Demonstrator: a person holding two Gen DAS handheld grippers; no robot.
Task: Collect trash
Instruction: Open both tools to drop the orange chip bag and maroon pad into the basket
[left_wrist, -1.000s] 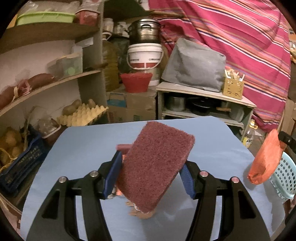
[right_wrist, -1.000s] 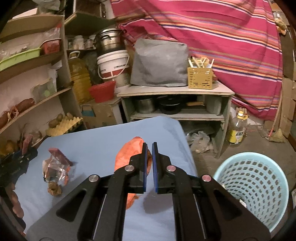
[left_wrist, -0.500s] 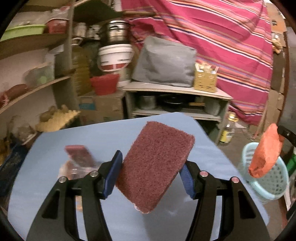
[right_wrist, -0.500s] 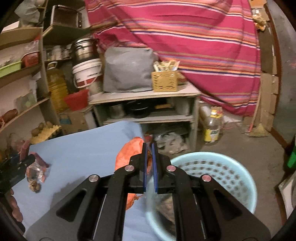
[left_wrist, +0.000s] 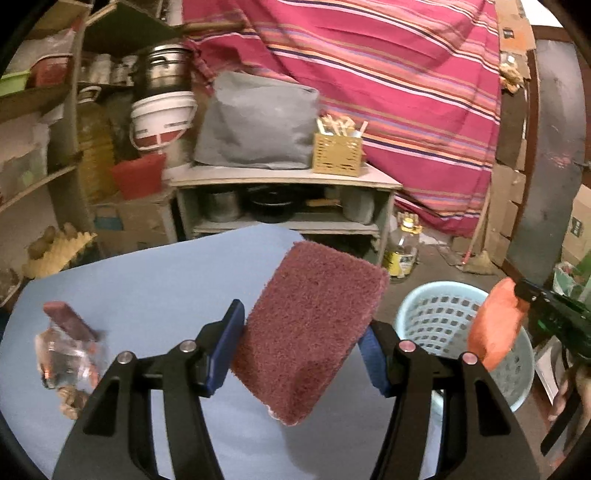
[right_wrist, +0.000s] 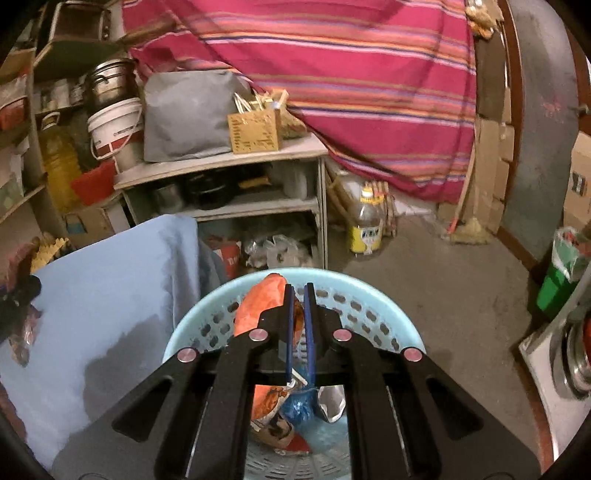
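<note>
Trash in play: an orange wrapper (right_wrist: 260, 306) pinched between the nearly closed jaws of the right gripper (right_wrist: 298, 295), hanging directly over the mouth of the light blue basket (right_wrist: 192, 325). The jaws have just been opening a crack, wrapper between them. Basket stands on the floor just beside the edge of the blue table (right_wrist: 110, 280) and already holds a blue bag and foil wrappers. From the left wrist view, the same wrapper (left_wrist: 493, 328) dangles above the basket (left_wrist: 436, 314). Left gripper (left_wrist: 301, 334) clamps a maroon scrubbing pad (left_wrist: 314, 325) at about half spread, pad tilted, held up above the table (left_wrist: 166, 280). On the table to the left lies a crumpled clear plastic wrapper (left_wrist: 68, 350) with a dark red piece on top, brown scraps just beside it.
</note>
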